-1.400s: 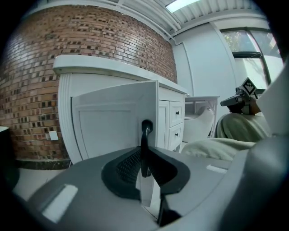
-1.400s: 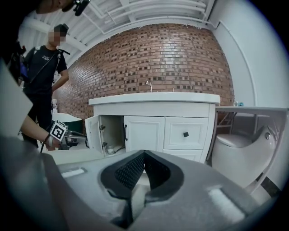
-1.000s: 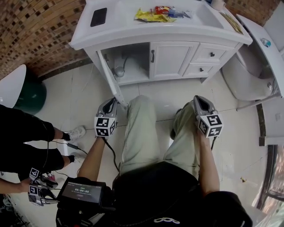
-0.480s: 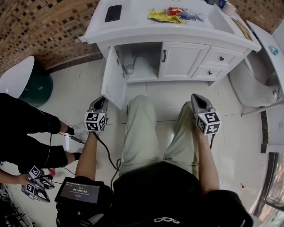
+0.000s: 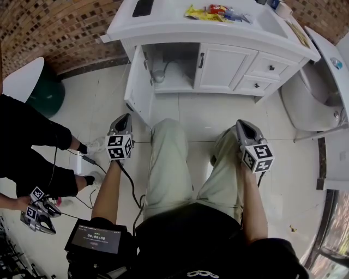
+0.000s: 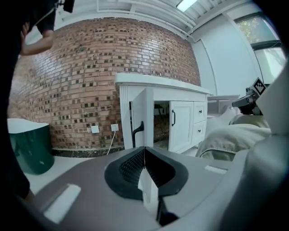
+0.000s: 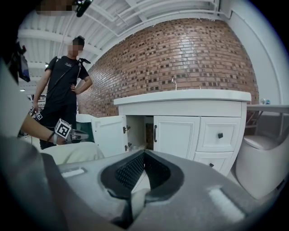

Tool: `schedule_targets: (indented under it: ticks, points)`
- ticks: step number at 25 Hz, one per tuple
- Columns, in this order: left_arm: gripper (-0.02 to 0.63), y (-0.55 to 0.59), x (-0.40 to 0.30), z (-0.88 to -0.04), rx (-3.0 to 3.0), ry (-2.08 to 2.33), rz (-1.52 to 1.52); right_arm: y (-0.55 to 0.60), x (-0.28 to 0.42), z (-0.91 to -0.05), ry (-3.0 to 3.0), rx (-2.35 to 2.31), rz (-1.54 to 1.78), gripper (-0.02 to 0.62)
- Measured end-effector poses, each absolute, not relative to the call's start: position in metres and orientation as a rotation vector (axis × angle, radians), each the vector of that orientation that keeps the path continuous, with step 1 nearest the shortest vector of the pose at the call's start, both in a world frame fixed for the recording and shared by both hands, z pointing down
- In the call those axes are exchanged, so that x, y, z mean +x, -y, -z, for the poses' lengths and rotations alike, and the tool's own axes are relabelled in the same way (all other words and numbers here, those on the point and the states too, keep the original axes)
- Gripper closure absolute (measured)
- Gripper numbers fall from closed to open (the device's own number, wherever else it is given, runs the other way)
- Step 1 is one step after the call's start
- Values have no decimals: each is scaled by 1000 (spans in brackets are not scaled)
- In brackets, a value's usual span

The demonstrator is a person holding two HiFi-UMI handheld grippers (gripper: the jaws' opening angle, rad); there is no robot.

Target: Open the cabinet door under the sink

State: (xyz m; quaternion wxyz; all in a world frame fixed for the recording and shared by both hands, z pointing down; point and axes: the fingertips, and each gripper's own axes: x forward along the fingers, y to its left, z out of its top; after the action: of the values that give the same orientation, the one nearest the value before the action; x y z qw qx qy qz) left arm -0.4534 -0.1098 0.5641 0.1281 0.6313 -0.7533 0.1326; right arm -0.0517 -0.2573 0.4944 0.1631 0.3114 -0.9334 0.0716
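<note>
The white vanity cabinet (image 5: 218, 68) stands under the sink counter. Its left door (image 5: 139, 82) is swung wide open, showing the drain pipe (image 5: 159, 76) inside; the door beside it (image 5: 224, 66) is closed. My left gripper (image 5: 124, 121) hangs in front of the open door and a little short of it, touching nothing. In the left gripper view the door (image 6: 139, 118) and its black handle (image 6: 137, 131) lie ahead of the left gripper (image 6: 144, 149), whose jaws are closing with tips together and nothing between them. My right gripper (image 5: 244, 126) rests above my right knee, tips together (image 7: 144, 152), holding nothing.
A toilet (image 5: 305, 92) stands right of the vanity, and a dark green bin (image 5: 46, 101) stands at the left. Another person in black (image 5: 27, 152) stands at left holding grippers (image 5: 35, 210). A phone (image 5: 143, 7) and wrappers (image 5: 199, 13) lie on the counter.
The cabinet door has swung further open. My left gripper has come off the door's edge and drawn back and left of it. The right gripper shifted slightly.
</note>
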Motion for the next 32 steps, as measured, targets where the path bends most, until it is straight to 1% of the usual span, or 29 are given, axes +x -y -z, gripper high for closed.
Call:
schedule_targets:
  ticks: [4,7,15,21,25,27,29,32]
  points:
    - [589,74,-418,-544,1863,2221,-301,219,-31,-493,2682,872,-192,603]
    - [589,42,-378,-517,1887,2228,-225,186,-8,-491,2698,850,-195,603]
    - [589,-28,-243,-474,2028,2118,-54,106,44,-505,2701,812,-192,603]
    - [589,-72,-144,-451,2165,2027,-29,63,78,-515,2684,795,-161,603]
    - [589,-103,-118,-431,2157,2040,53,46,89,-519,2701,784,-208,603]
    - [589,-111,-106,-448,2148,2015,-26,37,90,-522,2670,764,-187,603]
    - [590,-118,-105,-465,2119,1993,-97,28,88,-527,2632,732,-146,603]
    - [589,-132,-115,-468,2103,1969,-4,19,84,-541,2607,696,-116,603]
